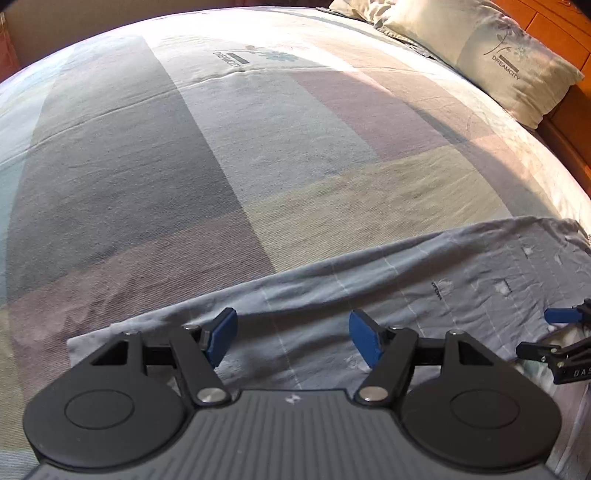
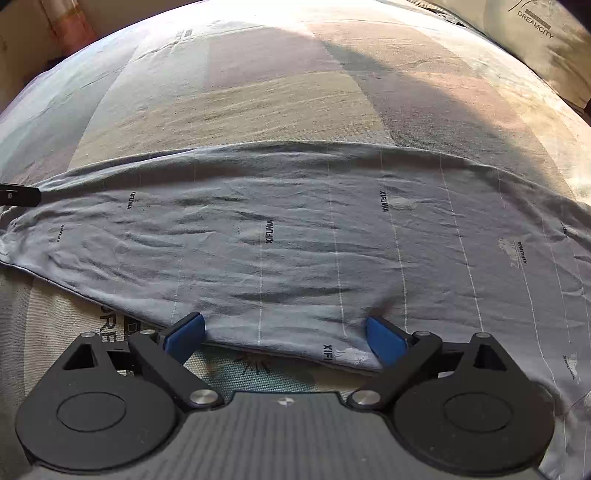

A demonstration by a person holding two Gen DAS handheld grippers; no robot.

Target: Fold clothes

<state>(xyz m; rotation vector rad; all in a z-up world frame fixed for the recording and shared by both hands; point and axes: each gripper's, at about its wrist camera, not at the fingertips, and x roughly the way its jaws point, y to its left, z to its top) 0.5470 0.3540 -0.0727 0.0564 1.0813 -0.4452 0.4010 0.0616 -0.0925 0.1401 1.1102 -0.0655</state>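
A grey-blue garment [image 2: 295, 236] with thin white stripes and small "XIFUWA" prints lies spread flat across the bed, lightly creased. My right gripper [image 2: 286, 338] is open above its near hem, blue pads wide apart and pressing on nothing. In the left wrist view the same garment [image 1: 369, 288] stretches along the near side of the bed. My left gripper [image 1: 293, 338] hovers over it, open, with only cloth below the gap. The right gripper's blue pad and black linkage [image 1: 565, 332] show at that view's right edge.
The bed is covered by a patchwork sheet [image 1: 229, 147] of grey, pink and green blocks. A cream pillow [image 1: 491, 51] printed "DREAMCITY" lies at the far right, against an orange wooden headboard [image 1: 561, 26]. Sunlight brightens the bed's far side.
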